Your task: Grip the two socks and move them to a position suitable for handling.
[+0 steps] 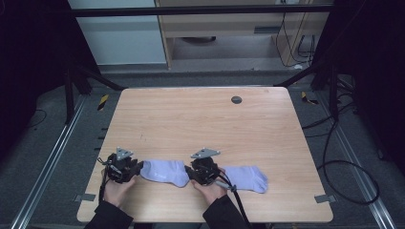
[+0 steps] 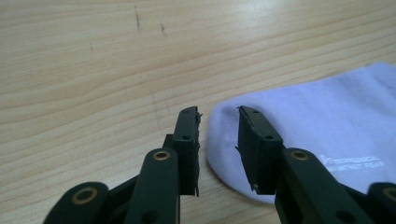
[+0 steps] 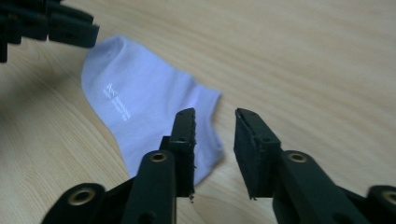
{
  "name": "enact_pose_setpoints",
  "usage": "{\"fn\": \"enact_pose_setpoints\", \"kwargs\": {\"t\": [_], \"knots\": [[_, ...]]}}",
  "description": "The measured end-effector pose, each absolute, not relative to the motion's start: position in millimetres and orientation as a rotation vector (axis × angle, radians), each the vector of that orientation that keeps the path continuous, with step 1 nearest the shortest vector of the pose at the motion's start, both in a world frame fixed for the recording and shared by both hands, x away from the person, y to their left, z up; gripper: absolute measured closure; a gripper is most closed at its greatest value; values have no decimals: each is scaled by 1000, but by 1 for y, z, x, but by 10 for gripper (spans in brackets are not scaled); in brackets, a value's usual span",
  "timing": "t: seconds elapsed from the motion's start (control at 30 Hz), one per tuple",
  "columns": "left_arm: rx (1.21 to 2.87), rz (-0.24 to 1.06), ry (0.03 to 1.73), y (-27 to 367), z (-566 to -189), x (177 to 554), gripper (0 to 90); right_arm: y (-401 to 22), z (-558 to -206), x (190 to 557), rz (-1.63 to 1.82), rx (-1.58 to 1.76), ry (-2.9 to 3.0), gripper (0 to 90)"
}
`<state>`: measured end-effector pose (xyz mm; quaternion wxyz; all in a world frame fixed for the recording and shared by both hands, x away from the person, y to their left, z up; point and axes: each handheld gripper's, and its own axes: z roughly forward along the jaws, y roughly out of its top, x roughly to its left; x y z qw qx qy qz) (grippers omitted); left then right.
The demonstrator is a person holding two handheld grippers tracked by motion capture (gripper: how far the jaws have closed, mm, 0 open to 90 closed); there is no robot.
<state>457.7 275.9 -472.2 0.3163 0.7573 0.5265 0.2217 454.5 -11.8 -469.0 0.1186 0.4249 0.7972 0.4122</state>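
Note:
Two lavender socks lie flat near the front edge of the wooden table [image 1: 200, 119]. The left sock [image 1: 162, 171] [image 2: 327, 121] [image 3: 135, 107] stretches between my two grippers. At its rounded left end my left gripper [image 1: 139, 167] [image 2: 218, 112] stands open, with the sock's edge lying in the gap and the pads apart from it. My right gripper [image 1: 188, 172] [image 3: 215, 113] points left at the sock's other end, also open, its left finger [image 3: 184, 140] in front of the fabric. The right sock [image 1: 246, 177] lies beyond the right hand, untouched.
A dark round grommet [image 1: 236, 99] sits at the table's far middle. Cables [image 1: 344, 167] loop on the floor to the right. Metal rails [image 1: 52, 157] run along the floor on the left. A cabinet [image 1: 224, 28] stands behind the table.

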Motion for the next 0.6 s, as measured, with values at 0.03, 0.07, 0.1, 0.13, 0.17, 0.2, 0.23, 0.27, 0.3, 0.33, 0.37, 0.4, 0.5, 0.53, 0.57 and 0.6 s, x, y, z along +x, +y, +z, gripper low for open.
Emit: {"fn": "enact_pose_setpoints", "kwargs": {"t": [0.03, 0.07, 0.1, 0.13, 0.17, 0.2, 0.23, 0.27, 0.3, 0.33, 0.37, 0.4, 0.5, 0.53, 0.57, 0.6], "knots": [[1988, 584, 1379, 275, -470, 456, 667, -17, -464, 455, 1213, 1239, 2321, 653], [1974, 587, 1371, 274, -467, 455, 654, -23, -458, 456, 1223, 1241, 2308, 634], [1972, 586, 1356, 272, -464, 453, 641, -28, -453, 457, 1233, 1243, 2298, 615], [1967, 580, 1349, 271, -462, 453, 631, -36, -448, 458, 1243, 1245, 2289, 586], [1960, 573, 1340, 268, -460, 451, 624, -41, -445, 459, 1252, 1257, 2282, 570], [1961, 567, 1328, 266, -458, 450, 615, -48, -441, 460, 1264, 1261, 2277, 552], [1965, 558, 1316, 263, -457, 449, 607, -55, -438, 460, 1267, 1271, 2270, 534], [1973, 548, 1302, 259, -456, 448, 599, -61, -435, 460, 1262, 1274, 2260, 518], [1977, 541, 1296, 256, -455, 448, 590, -69, -432, 460, 1248, 1278, 2250, 507], [1987, 534, 1279, 252, -454, 447, 584, -74, -431, 460, 1239, 1279, 2245, 496], [1989, 523, 1271, 248, -454, 446, 577, -83, -429, 459, 1227, 1281, 2235, 480], [1997, 513, 1255, 243, -452, 445, 575, -89, -429, 458, 1219, 1283, 2230, 472], [2011, 494, 1219, 232, -450, 443, 562, -111, -429, 455, 1206, 1294, 2208, 446], [2019, 484, 1208, 228, -450, 442, 559, -120, -430, 452, 1197, 1311, 2202, 436], [2018, 478, 1198, 224, -449, 442, 557, -127, -430, 451, 1188, 1312, 2198, 427], [2023, 473, 1191, 221, -449, 441, 555, -133, -431, 449, 1180, 1321, 2194, 420]]}}
